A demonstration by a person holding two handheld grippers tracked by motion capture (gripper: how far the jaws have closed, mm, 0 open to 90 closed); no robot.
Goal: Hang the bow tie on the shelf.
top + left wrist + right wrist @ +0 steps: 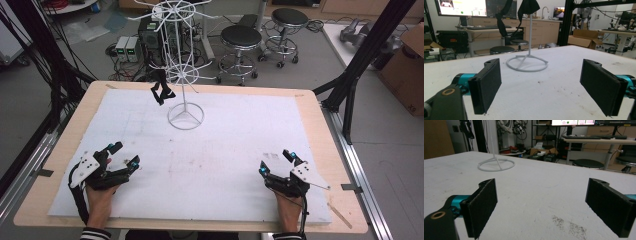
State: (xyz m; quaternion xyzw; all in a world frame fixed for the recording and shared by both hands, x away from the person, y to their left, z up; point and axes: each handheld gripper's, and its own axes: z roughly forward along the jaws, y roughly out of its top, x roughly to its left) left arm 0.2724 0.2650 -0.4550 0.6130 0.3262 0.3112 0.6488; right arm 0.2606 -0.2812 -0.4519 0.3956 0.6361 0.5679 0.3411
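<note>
Fingers of both grippers, left [123,154] and right [276,162], spread empty at lower frame; black strap [161,92] hangs on rack [185,118] upper centre.

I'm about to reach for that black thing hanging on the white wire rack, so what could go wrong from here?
The white wire rack is tall on a small ring base, so tugging the black item sideways might tip it. The item hangs from a thin hook and could snag. Both the left gripper and right gripper start open and far back, a long reach.
</note>
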